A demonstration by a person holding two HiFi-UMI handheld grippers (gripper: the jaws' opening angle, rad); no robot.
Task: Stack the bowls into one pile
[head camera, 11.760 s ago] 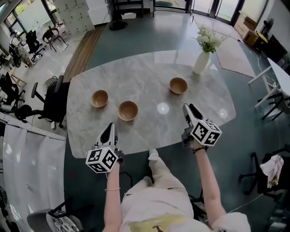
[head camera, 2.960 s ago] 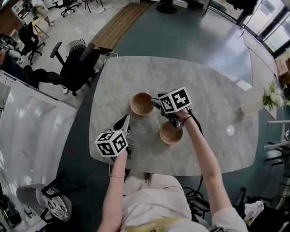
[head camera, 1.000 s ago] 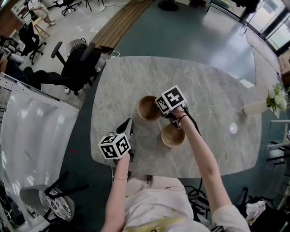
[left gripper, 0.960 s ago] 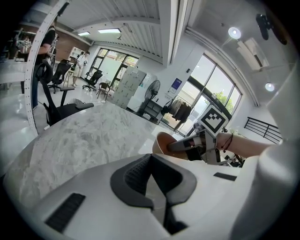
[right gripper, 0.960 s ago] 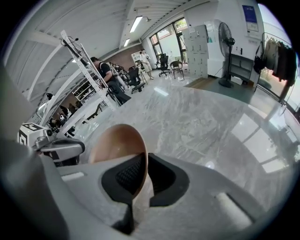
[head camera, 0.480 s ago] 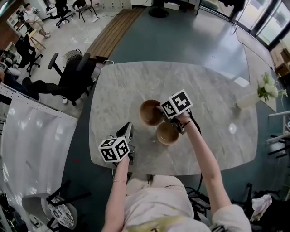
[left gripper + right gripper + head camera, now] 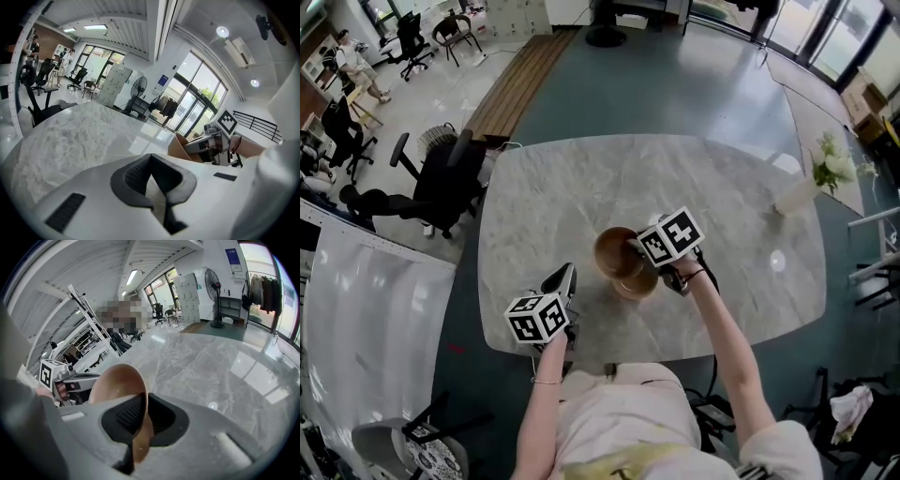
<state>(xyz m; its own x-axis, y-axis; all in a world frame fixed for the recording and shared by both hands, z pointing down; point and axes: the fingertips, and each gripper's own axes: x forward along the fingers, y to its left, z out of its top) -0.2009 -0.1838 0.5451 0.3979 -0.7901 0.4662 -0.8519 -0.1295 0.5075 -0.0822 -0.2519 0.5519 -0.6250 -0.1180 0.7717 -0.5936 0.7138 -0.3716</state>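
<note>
Grey marble worktop [image 7: 544, 206] carried the work; right claw [image 7: 142, 420] was clenched on the thin rim of a wooden bowl [image 7: 616, 251], held tilted, partly over a second bowl [image 7: 639, 285] on the worktop; left claw [image 7: 152, 183] was closed, empty. The bowl looked light, rigid, smooth, perhaps slippery; its rim suited pinching. No writing was legible; only square markers [image 7: 673, 234].

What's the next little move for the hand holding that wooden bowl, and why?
Probably shift the held bowl squarely over the lower bowl, then lower it in: the right gripper pinches its rim, and it only partly overlaps that bowl.
</note>
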